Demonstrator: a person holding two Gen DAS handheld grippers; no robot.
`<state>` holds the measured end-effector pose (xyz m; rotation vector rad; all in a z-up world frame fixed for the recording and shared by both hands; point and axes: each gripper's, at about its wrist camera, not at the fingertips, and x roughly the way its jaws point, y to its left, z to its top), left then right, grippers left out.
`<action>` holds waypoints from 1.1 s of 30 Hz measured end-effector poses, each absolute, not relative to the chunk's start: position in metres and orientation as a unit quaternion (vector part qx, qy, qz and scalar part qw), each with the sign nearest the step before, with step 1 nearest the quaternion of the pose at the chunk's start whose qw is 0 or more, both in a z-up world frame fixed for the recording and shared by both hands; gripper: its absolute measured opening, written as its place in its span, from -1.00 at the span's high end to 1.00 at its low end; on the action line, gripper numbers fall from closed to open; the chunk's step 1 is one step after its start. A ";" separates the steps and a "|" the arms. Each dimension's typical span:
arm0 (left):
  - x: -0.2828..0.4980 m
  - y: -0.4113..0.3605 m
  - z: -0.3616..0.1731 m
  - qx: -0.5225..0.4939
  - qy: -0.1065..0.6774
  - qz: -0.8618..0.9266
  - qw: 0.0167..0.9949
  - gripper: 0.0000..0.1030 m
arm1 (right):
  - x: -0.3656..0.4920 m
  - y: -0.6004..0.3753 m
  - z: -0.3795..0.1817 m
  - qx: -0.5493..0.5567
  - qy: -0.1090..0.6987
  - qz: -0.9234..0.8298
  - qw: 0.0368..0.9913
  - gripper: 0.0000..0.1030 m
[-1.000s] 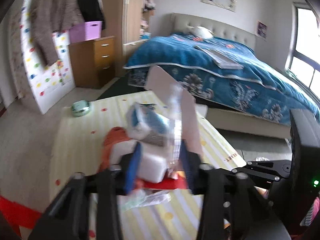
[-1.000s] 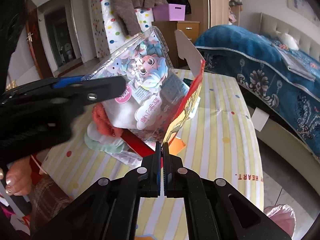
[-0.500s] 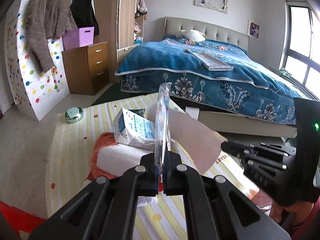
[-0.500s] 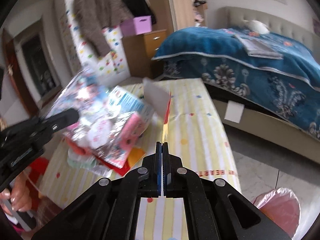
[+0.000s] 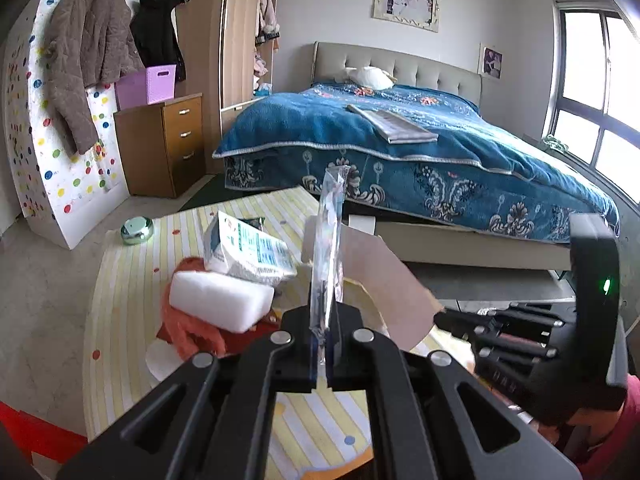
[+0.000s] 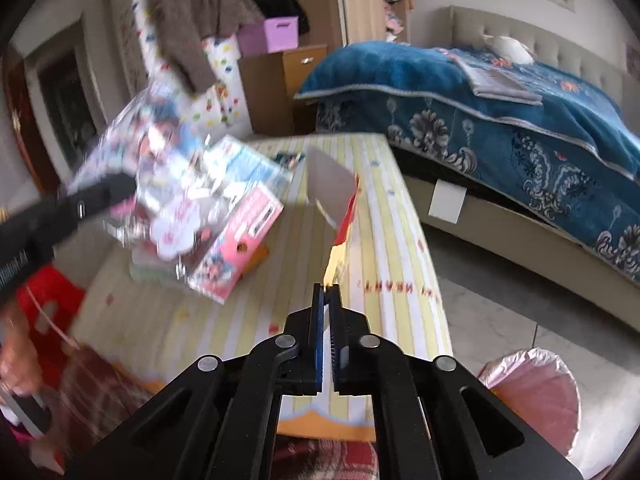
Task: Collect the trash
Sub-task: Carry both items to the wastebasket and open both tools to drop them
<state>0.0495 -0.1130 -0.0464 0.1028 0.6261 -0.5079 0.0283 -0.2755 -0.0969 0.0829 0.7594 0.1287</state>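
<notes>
My left gripper (image 5: 320, 350) is shut on a clear plastic toy wrapper (image 5: 328, 248), held edge-on above the striped mat; the right wrist view shows its printed face (image 6: 160, 168), blurred. My right gripper (image 6: 326, 320) is shut on a flat piece of red and yellow card (image 6: 340, 216), whose brown back shows in the left wrist view (image 5: 384, 280). On the mat lie a white foam block (image 5: 220, 300), a milk carton (image 5: 248, 248), an orange cloth (image 5: 188, 328) and a pink box (image 6: 240, 244).
A pink-lined trash bin (image 6: 532, 396) stands on the floor at the lower right. The yellow striped mat (image 6: 384, 240) lies beside a blue-covered bed (image 5: 420, 152). A small green tin (image 5: 137, 230) sits at the mat's far left. A red stool (image 6: 44, 308) stands at left.
Both grippers have pulled apart: the wrapper has come off the card. My right gripper has swung right with the card, and the bin has come further into view.
</notes>
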 end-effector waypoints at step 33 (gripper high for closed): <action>0.024 -0.163 -0.047 0.059 0.297 -0.299 0.905 1.00 | -0.010 -0.324 -0.064 0.073 0.314 -0.039 0.946 1.00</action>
